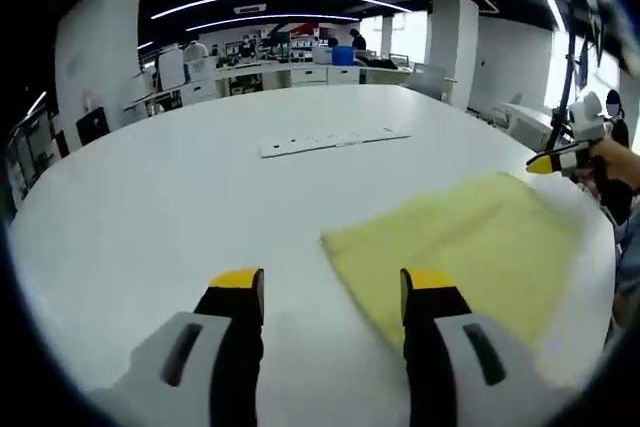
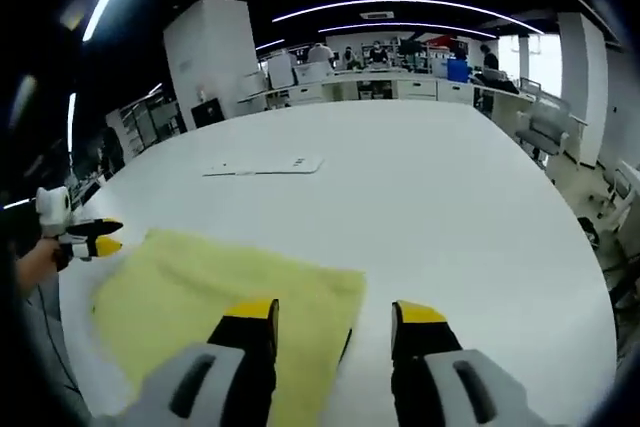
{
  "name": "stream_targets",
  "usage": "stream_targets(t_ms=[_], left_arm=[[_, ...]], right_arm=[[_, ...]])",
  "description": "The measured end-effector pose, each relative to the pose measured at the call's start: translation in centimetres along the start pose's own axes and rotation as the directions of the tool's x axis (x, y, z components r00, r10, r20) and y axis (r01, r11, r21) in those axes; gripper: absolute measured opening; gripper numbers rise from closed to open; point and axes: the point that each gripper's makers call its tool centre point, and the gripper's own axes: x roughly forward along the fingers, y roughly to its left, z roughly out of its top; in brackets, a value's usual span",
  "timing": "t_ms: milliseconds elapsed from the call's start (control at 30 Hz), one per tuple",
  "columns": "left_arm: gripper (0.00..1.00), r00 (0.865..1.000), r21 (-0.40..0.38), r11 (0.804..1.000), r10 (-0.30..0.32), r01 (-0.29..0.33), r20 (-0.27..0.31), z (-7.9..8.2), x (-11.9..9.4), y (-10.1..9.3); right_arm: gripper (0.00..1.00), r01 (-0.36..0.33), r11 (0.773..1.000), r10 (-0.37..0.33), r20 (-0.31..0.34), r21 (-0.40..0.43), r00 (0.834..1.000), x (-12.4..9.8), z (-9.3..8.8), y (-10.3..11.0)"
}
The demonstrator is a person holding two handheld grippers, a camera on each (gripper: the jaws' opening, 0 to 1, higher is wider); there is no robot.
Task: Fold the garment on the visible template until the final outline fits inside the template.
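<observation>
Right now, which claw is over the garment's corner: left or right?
The right claw: its left jaw overlaps the yellow garment's corner. The left claw straddles the opposite corner.

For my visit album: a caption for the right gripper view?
Open yellow-tipped right gripper over a folded pale yellow cloth on a white table.

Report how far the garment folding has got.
Done: the yellow garment lies on the white table, apparently already doubled over. In hand: nothing; left gripper and right gripper hover open. Left: further folding; no template outline is clearly visible to check the fit.
</observation>
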Motion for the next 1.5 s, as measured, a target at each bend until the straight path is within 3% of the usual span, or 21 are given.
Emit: stream_targets(t_ms=[367, 600, 900, 1167, 1500], left_arm=[[0.61, 0.996, 0.036, 0.996, -0.085, 0.085, -0.005, -1.8, -3.9, -2.5], [0.59, 0.993, 0.031, 0.992, -0.118, 0.118, -0.026, -3.0, -5.5, -3.7], [0.47, 0.994, -0.003, 0.995, -0.101, 0.101, -0.034, -4.7, -7.1, -5.8], [0.37, 0.995, -0.019, 0.996, -0.091, 0.091, -0.035, -5.9, -7.8, -7.5], [0.26, 0.997, -0.005, 1.0, -0.029, 0.028, -0.073, -7.7, -8.2, -7.9]], right_arm=[[0.45, -0.097, 0.994, 0.095, -0.05, -0.044, 0.994, -3.7, -2.7, 2.8], [0.45, -0.121, 0.992, 0.118, -0.069, -0.039, 0.991, -5.5, -4.5, 3.2], [0.42, -0.14, 0.989, 0.136, -0.094, -0.042, 0.986, -7.3, -7.2, 3.7], [0.3, -0.147, 0.988, 0.142, -0.111, -0.041, 0.984, -8.3, -9.2, 3.5], [0.14, -0.133, 0.99, 0.127, -0.13, -0.043, 0.983, -9.1, -11.2, 2.7]])
